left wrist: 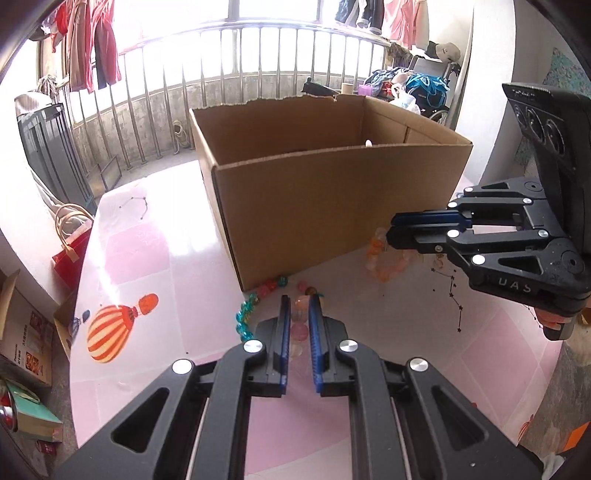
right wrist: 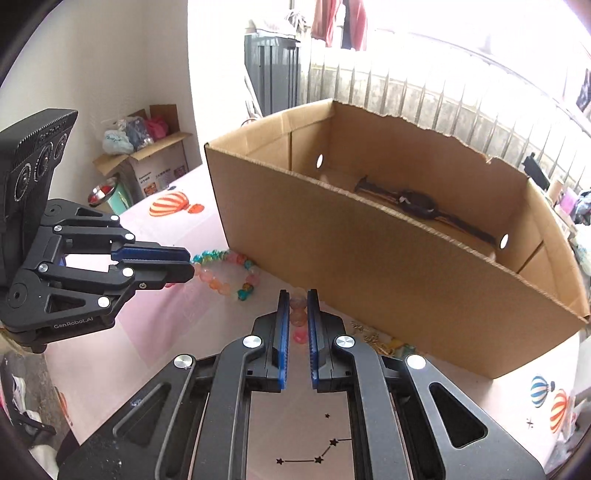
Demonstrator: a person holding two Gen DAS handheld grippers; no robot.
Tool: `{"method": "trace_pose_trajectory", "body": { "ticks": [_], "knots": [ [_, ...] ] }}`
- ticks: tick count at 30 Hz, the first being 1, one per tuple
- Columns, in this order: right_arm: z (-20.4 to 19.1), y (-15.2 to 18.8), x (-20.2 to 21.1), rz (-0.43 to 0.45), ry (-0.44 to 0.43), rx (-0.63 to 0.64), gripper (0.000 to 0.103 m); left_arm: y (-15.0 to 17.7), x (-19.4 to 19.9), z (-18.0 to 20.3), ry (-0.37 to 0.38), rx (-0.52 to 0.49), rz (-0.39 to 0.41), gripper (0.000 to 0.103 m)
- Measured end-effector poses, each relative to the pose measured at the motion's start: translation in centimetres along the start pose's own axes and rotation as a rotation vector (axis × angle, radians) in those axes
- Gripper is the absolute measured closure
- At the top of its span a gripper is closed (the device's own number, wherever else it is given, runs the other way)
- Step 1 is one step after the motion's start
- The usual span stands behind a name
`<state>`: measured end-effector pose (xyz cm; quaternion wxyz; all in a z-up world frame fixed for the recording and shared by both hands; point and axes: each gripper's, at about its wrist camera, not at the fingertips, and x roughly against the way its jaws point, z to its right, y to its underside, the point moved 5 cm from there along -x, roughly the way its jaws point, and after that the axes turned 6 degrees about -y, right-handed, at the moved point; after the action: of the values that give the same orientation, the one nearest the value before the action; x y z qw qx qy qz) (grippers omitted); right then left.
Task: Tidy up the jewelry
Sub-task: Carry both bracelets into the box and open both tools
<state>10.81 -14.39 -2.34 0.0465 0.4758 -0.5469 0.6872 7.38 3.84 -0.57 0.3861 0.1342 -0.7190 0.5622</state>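
We see hard daylight blowing out the barred balcony window (left wrist: 258, 22) (glare streaks the glossy pink tablecloth (left wrist: 122, 236)); fisheye edges bend darkly.

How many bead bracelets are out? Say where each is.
2: a teal-and-pink bracelet in the left tool, an orange bracelet in the right tool, beside the box. Others may be hidden.

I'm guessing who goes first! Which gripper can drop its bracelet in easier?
Probably right. The right gripper, pinching the orange bracelet, faces the long side of the cardboard box; the left gripper, pinching the multicolored bracelet, sits by its corner.
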Motion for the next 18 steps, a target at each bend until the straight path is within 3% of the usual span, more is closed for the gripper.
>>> {"method": "trace_pose_trajectory", "body": {
  "ticks": [8, 14, 18],
  "knots": [
    [2.1, -2.0, 5.1, 0.12, -0.01, -0.074, 0.096, -6.0, 6.0, 1.3, -0.06, -0.057, 0.121, 0.094],
    [2.6, -5.2, 7.8, 0.221, -0.017, -0.118, 0.096, -11.4, 8.9, 2.4, 0.051, 0.003, 0.14, 0.094],
    [4.0, -6.8, 9.1, 0.258, -0.011, -0.152, 0.096, -15.5, 8.3, 2.4, 0.044, 0.016, 0.13, 0.094]
  ]
}}
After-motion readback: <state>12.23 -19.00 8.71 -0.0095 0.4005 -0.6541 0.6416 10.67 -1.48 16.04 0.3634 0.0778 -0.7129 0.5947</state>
